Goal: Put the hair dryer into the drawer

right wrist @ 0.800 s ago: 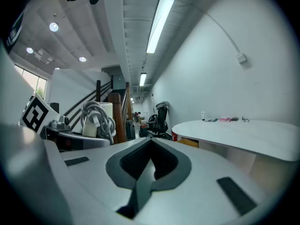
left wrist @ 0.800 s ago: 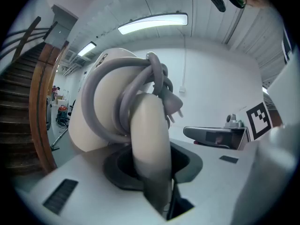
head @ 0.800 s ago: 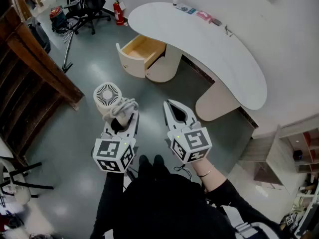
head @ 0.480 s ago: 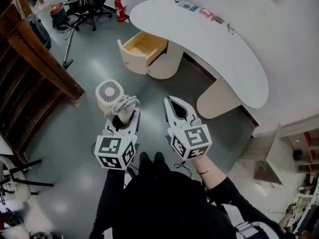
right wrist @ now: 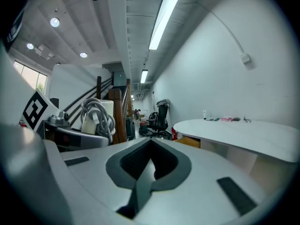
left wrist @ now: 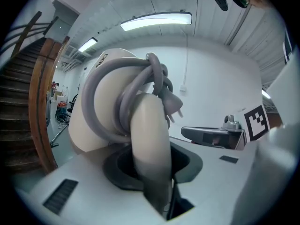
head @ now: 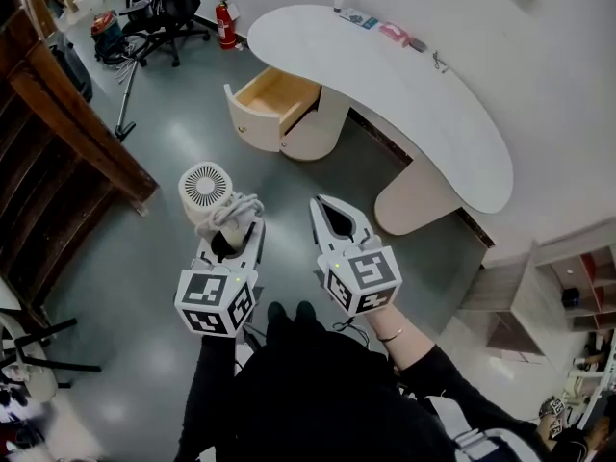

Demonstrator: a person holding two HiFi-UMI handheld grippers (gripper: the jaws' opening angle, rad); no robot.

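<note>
In the head view my left gripper (head: 234, 227) is shut on the handle of a white hair dryer (head: 206, 190). Its grey cord is wound round the body. The left gripper view shows the hair dryer's handle (left wrist: 149, 139) clamped between the jaws, the cord's plug (left wrist: 171, 102) sticking out to the right. My right gripper (head: 325, 204) hangs beside it, shut and empty; its own view shows the right gripper (right wrist: 151, 146) with closed jaws. The open wooden drawer (head: 276, 98) lies ahead on the floor unit under the curved white desk (head: 414, 94).
A wooden staircase (head: 67, 114) runs along the left. An office chair (head: 171, 8) and a red fire extinguisher (head: 223, 23) stand at the back. Small items (head: 380, 24) lie on the desk's far end. Shelves (head: 577, 292) stand at the right.
The head view sways slightly. Both grippers keep their pose and the hair dryer stays in the left one.
</note>
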